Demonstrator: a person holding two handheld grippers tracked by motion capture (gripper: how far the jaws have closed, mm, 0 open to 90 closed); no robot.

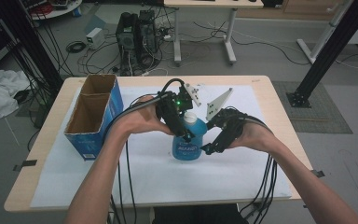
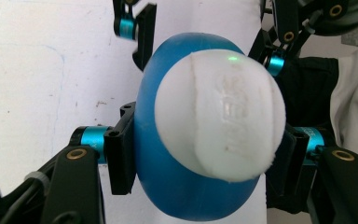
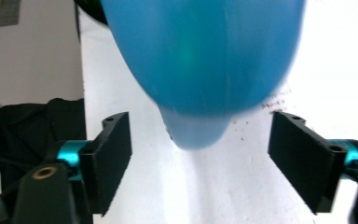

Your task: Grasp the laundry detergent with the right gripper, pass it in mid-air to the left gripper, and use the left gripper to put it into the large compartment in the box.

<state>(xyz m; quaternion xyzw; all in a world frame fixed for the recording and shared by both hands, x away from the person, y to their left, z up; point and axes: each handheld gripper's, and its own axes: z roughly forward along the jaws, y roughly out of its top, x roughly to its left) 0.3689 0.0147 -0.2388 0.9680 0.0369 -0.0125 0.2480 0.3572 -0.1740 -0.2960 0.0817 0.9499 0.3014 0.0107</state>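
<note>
Blue bottle point(image 1: 188, 142) stands upright on the white sheet point(image 1: 158, 172) mid-table. Nearest it, the right gripper point(image 1: 213, 144) has its jaws spread wide, not touching. Left gripper point(image 1: 182, 133) clamps the bottle's sides. Beyond, left of the bottle, sits a cardboard box point(image 1: 93, 116).

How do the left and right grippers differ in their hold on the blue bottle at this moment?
The left gripper is shut on the blue bottle, pads pressed to its sides just under the white cap; the right gripper is open, pads clear of it. The left comes from above, the right from the side, lower down. Both are black with teal fittings.
</note>
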